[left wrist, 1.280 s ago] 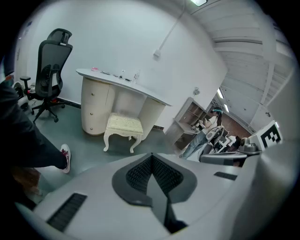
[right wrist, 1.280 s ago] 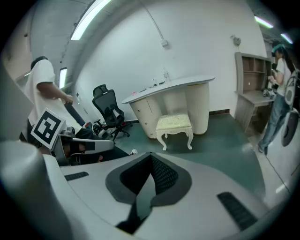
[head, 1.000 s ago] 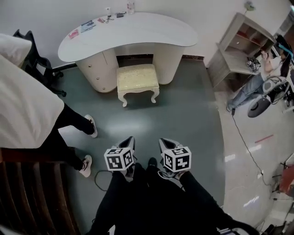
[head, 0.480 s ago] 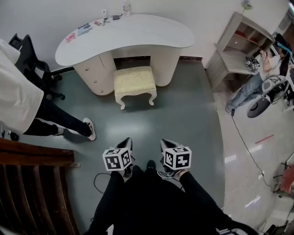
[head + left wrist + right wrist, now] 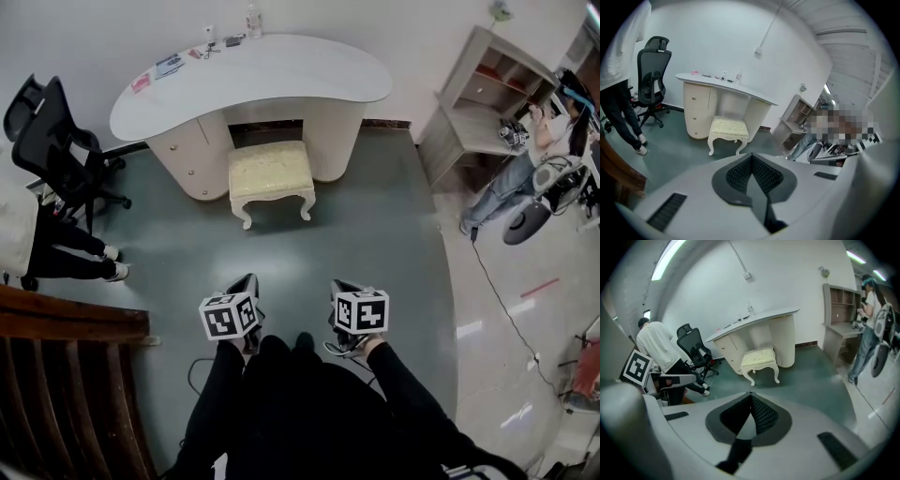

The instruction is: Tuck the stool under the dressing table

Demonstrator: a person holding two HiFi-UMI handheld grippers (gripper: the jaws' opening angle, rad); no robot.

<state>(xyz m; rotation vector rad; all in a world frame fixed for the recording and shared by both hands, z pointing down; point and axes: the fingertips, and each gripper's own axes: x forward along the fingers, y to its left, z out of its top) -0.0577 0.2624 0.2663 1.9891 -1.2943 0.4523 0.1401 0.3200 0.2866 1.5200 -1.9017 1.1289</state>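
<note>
The cream stool with a padded seat stands on the green floor in front of the knee gap of the white curved dressing table, its back edge about level with the tabletop's rim. Both grippers are far from it, held close to my body. My left gripper and right gripper are shut with nothing between their pads. In the left gripper view the stool and table lie well beyond the closed gripper. The right gripper view shows the stool beyond its closed gripper.
A black office chair stands left of the table, with a person's legs beside it. A dark wooden piece fills the lower left. A shelf unit, another person and a floor cable are on the right.
The person on the left has walked off toward the left edge, uncovering the office chair. My left gripper has drifted slightly left. The stool has not moved.
</note>
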